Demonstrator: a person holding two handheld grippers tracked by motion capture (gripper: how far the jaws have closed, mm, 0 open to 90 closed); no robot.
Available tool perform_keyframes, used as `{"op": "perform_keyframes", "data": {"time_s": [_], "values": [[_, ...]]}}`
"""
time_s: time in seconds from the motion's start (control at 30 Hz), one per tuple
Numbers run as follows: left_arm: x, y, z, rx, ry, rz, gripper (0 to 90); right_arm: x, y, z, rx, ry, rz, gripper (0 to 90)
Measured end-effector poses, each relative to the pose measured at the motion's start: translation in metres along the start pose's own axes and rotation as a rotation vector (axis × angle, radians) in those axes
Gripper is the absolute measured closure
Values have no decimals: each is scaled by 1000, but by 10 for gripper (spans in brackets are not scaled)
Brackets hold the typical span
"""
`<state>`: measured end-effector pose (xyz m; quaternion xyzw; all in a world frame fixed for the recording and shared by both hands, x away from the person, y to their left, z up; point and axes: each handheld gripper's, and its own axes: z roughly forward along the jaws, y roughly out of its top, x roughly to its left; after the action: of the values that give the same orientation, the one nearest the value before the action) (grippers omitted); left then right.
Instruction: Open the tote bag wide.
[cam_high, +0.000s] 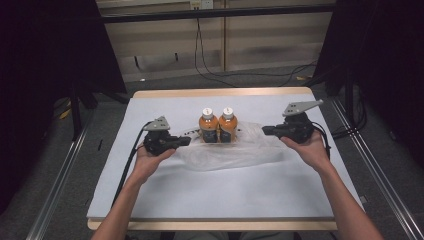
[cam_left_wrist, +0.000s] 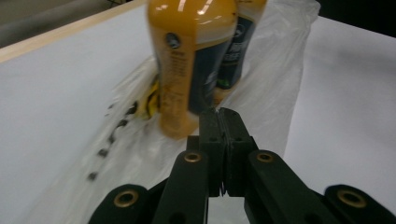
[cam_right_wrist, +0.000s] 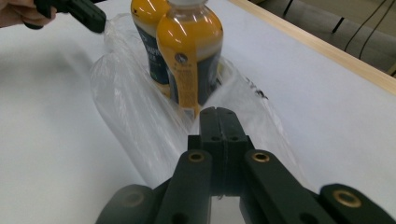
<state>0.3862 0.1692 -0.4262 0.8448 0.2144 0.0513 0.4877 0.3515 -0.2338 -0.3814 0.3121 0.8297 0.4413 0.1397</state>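
Two orange juice bottles (cam_high: 218, 125) stand upright on a clear plastic bag (cam_high: 235, 150); left claw (cam_high: 186, 141) and right claw (cam_high: 266, 131) flank them, both closed (each pinching bag film).

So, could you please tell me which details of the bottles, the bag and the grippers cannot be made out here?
- Orange-filled plastic bottles: label wording too small in the high view, blurred in the left gripper view; caps cut off by the top edge there.
- Clear plastic bag: whether either gripper pinches its film; the shut black fingers hide it.
- Bag print: blurred.
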Motion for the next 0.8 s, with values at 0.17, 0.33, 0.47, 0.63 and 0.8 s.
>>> {"op": "perform_keyframes", "data": {"time_s": [0.17,0.33,0.47,0.63,0.8], "values": [[-13,10,34,27,-49,16,884,-2,21,30,49,30,-33,900],[-23,25,59,29,-71,46,887,-12,36,57,105,40,-41,900],[-22,29,67,28,-62,47,895,-21,47,72,137,23,-52,900],[-22,25,75,54,-45,51,900,-33,54,94,171,43,-37,900],[-22,22,76,52,-44,77,893,-36,54,116,186,85,-17,900]]}}
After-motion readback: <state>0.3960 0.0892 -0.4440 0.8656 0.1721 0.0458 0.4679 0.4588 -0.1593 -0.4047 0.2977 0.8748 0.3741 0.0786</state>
